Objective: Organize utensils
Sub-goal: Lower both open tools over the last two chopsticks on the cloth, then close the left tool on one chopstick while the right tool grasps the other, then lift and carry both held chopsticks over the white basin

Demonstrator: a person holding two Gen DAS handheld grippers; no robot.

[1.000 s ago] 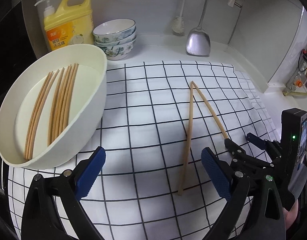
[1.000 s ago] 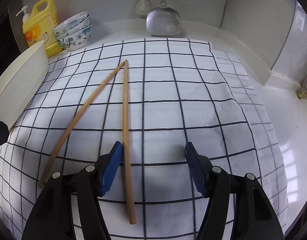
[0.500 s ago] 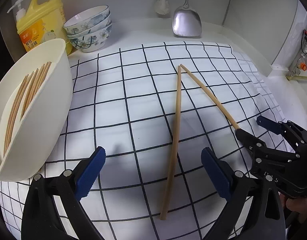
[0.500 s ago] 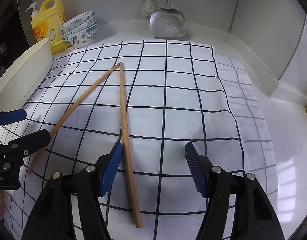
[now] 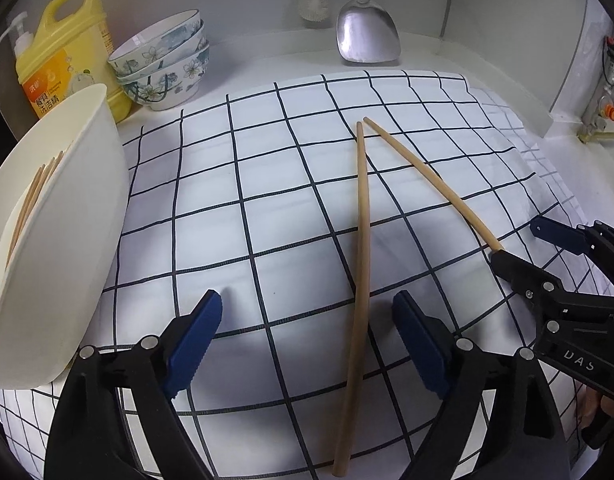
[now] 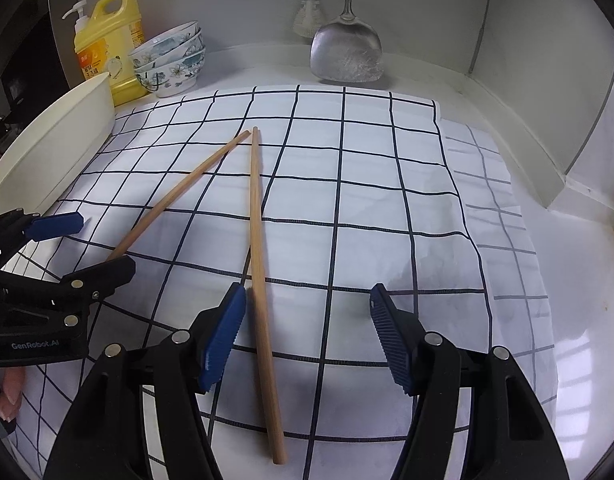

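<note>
Your left gripper (image 5: 307, 328) sits low over the checked cloth (image 5: 267, 220) with its jaws closing; one chopstick (image 5: 361, 240) lies between the blue pads, nearer the right-hand one, and neither pad touches it. Your right gripper (image 6: 307, 332) stands part-way open around the other chopstick (image 6: 261, 264), whose shaft runs just beside the left pad (image 6: 223, 336); whether it touches that pad you cannot tell from either view. Nothing is pinched by either tool.

Both chopsticks rest flat on the cloth, splayed in a narrow V: their near ends lie well apart, one under each gripper, and their far tips almost meet further up the cloth.

To your left, a white oval dish (image 5: 79, 200) stands on the cloth's edge. Several more chopsticks (image 5: 33, 192) lie together inside it, only partly visible over the rim.

Behind the dish stands a yellow detergent bottle (image 5: 63, 52) with a pump top, and just beside it a stack of flowered bowls (image 5: 163, 68). Further along the back wall a metal spatula (image 5: 367, 36) leans blade down, with a white brush (image 5: 313, 4) beside it.
</note>
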